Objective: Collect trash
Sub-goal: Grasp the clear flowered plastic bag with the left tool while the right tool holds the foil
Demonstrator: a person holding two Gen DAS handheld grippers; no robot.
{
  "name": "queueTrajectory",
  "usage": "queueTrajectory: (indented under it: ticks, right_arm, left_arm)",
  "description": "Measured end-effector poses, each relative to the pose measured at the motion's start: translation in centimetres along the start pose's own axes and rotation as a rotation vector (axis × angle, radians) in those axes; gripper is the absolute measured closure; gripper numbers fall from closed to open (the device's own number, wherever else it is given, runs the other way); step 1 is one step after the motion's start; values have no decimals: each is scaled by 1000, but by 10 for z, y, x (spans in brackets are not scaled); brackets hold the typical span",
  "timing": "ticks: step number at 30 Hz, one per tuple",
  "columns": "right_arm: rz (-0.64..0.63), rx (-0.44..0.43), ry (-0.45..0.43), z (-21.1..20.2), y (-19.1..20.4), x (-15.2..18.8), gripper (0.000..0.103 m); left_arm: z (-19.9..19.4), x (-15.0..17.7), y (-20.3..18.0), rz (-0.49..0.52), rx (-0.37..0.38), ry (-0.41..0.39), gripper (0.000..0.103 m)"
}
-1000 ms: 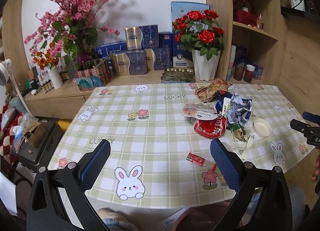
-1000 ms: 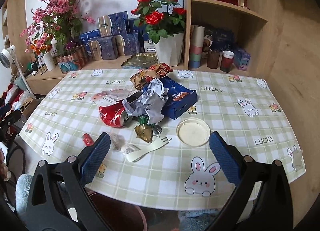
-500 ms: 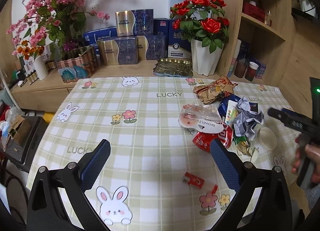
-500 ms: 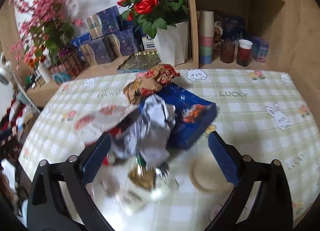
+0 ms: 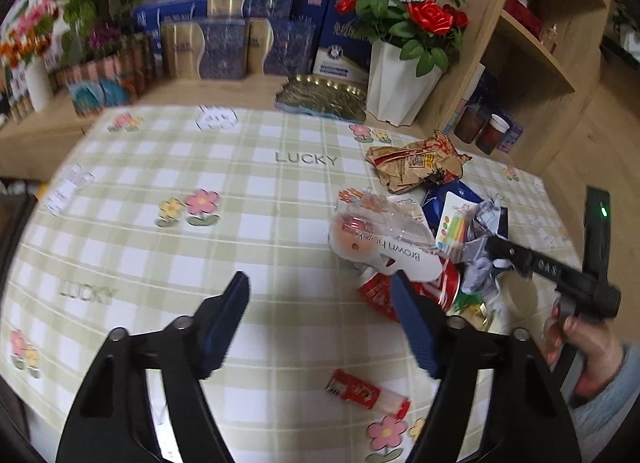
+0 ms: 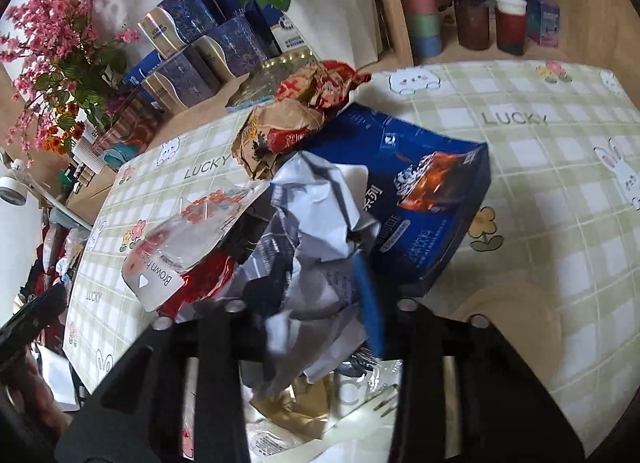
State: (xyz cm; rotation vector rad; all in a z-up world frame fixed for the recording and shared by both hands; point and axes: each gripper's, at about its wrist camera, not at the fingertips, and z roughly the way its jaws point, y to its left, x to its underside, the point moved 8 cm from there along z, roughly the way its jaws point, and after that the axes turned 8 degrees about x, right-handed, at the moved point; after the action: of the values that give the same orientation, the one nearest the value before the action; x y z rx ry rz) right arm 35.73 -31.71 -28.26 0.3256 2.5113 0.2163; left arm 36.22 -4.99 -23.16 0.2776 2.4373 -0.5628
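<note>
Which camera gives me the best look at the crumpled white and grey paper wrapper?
The right wrist view: the crumpled white and grey paper wrapper fills the centre there, between the right gripper fingers. The left wrist view shows only a small, partly hidden bit of it behind the clear plastic package.

The desk (image 5: pixel 248 199) wears a smooth, faintly glossy checked cover that looks like oilcloth. The crumpled paper (image 6: pixel 316 219) is matt white and grey, creased all over. The blue carton (image 6: pixel 432 199) beside it is printed cardboard with a soft sheen. The clear blister pack (image 5: pixel 380 231) is shiny plastic; the crushed red can (image 5: pixel 380 291) beneath it looks like glossy metal. The brown wrapper (image 5: pixel 416 163) is wrinkled paper. The shelf (image 5: pixel 532 51) is matt pale wood.
</note>
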Motion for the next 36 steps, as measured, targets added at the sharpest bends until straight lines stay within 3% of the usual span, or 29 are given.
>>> queueTrajectory:
  ticks: [5, 13, 21, 30, 31, 32, 36]
  right_arm:
    - [-8, -11, -35, -11, 2, -1, 76]
    - [-7, 4, -33, -8, -1, 4, 76]
    - [-29, 5, -31, -6, 0, 3, 76]
    - [-27, -1, -31, -3, -1, 3, 76]
    - [-25, -1, -30, -3, -1, 3, 76]
    - [-23, -3, -31, -4, -1, 3, 76]
    - [-19, -7, -42, -7, 0, 3, 77]
  left_arm:
    - [31, -17, 7, -128, 88, 38, 43]
    - [83, -40, 10, -338, 232, 88, 44]
    - [135, -50, 15, -328, 170, 155, 41]
    - [163, -51, 8, -346, 195, 199, 42]
    - [165, -49, 6, -343, 203, 207, 49]
    - [166, -48, 4, -337, 205, 213, 65]
    - [157, -50, 0, -324, 216, 183, 71]
